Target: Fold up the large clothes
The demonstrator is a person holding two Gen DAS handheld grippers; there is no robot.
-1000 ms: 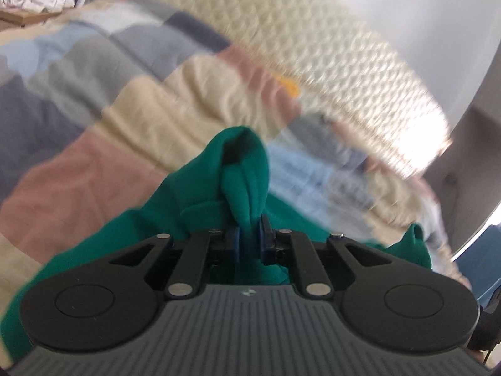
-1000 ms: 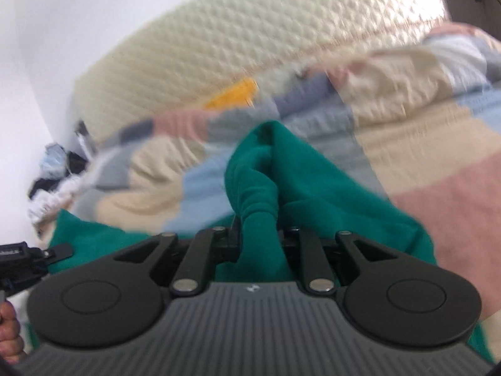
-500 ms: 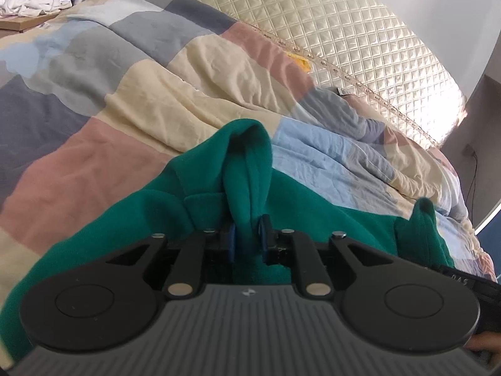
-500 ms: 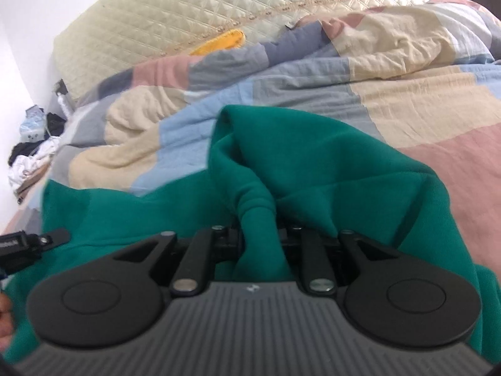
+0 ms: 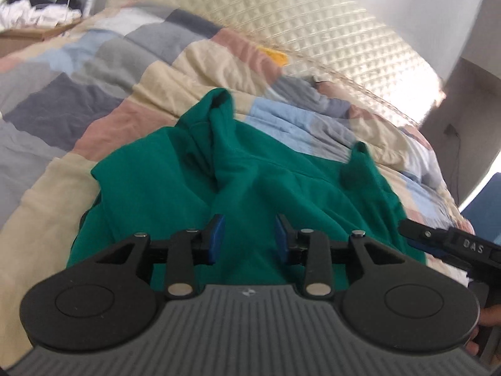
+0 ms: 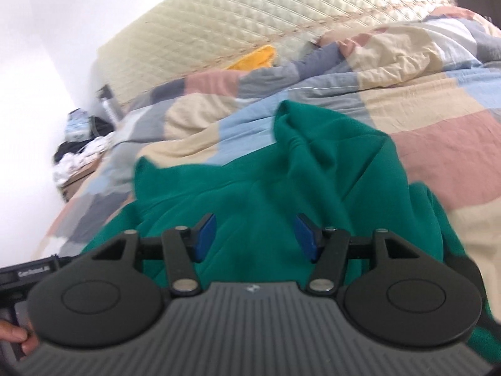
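Observation:
A large green garment (image 5: 250, 181) lies rumpled on a patchwork quilt (image 5: 94, 100), with two raised peaks of cloth at its far edge. In the left wrist view my left gripper (image 5: 249, 238) hovers just behind it; its jaws are opening and the blue pads (image 5: 216, 235) press on nothing. From the right wrist camera the same garment (image 6: 281, 188) spreads under my right gripper (image 6: 255, 235), whose jaws are also opening wide, with no cloth pinched. The other gripper's tip (image 5: 438, 241) shows at the right edge of the left view.
A cream quilted headboard (image 5: 328, 37) runs along the back of the bed. A yellow item (image 6: 253, 58) lies at its foot. Piled clothes on a low stand (image 6: 81, 156) sit beside the bed. A hand (image 6: 15, 335) shows at the lower left.
Both grippers were shut on folds of the green garment; now both have let go and pulled back. The cloth has dropped onto the quilt.

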